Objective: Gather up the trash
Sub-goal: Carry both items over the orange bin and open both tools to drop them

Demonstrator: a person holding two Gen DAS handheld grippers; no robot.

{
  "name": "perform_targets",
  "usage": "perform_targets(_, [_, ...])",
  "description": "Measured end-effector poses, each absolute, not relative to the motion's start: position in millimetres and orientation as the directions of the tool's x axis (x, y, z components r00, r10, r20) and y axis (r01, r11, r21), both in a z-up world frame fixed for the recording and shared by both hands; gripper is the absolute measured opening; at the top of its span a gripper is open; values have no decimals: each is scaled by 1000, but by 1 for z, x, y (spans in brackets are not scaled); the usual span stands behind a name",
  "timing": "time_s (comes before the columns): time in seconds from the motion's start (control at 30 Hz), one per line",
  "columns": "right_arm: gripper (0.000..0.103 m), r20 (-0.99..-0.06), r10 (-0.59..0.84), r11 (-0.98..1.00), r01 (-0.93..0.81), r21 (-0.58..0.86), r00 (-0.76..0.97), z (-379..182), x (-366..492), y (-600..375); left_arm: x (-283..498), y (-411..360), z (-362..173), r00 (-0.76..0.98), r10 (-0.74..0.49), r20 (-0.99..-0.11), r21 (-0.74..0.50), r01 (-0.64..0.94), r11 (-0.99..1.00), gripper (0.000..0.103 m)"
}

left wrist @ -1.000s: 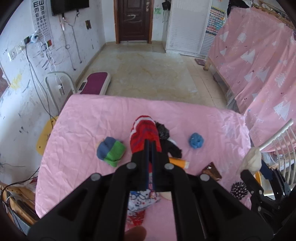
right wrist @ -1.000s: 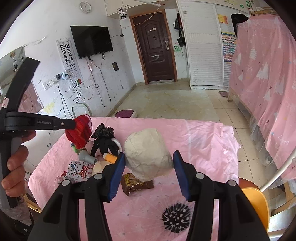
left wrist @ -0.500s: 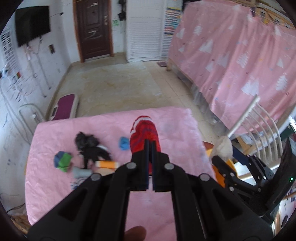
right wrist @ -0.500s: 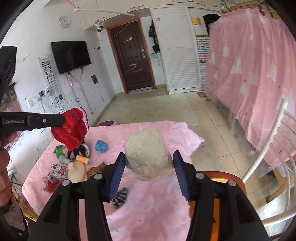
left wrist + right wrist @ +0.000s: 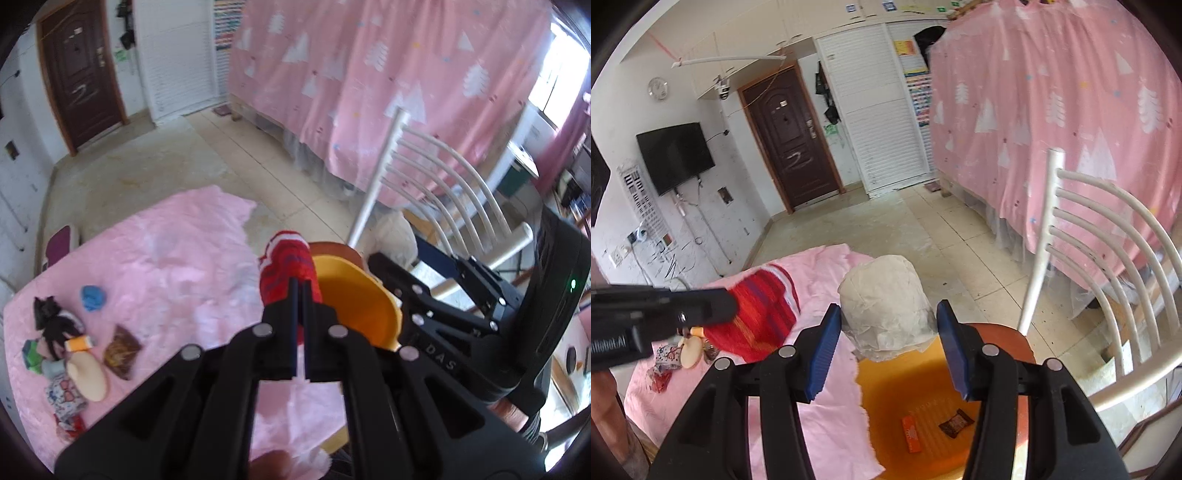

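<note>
A crumpled white paper wad (image 5: 886, 302) is clamped between the right gripper (image 5: 888, 347) pads, now carried from over the pink-covered table (image 5: 820, 413) to above the orange bin (image 5: 923, 435). A red wrapper (image 5: 288, 273) is pinched in the closed left gripper (image 5: 300, 332), brought beside the bin rim; release appears next.

The bin (image 5: 871, 424) stands on a chair (image 5: 1108, 280) just right of the worktop (image 5: 827, 417); two wrappers (image 5: 955, 424) lie inside it, other litter (image 5: 120, 347) at the worktop's left end.
</note>
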State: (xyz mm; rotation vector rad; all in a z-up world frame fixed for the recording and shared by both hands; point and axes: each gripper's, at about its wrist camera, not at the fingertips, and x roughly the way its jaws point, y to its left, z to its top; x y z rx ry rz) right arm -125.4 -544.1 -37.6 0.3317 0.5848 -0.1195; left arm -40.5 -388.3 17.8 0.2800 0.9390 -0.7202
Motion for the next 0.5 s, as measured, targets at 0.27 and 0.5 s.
perform_targets(0.27, [43, -572, -38, 920, 251, 300, 820, -54, -142, -573, -51, -425, -4, 328, -428, -842, -77, 713, 697, 5])
perform_targets(0.5, [43, -589, -29, 925, 245, 291, 808, -57, -135, -570, -41, -411, -4, 331, -424, -843, -89, 692, 717, 33])
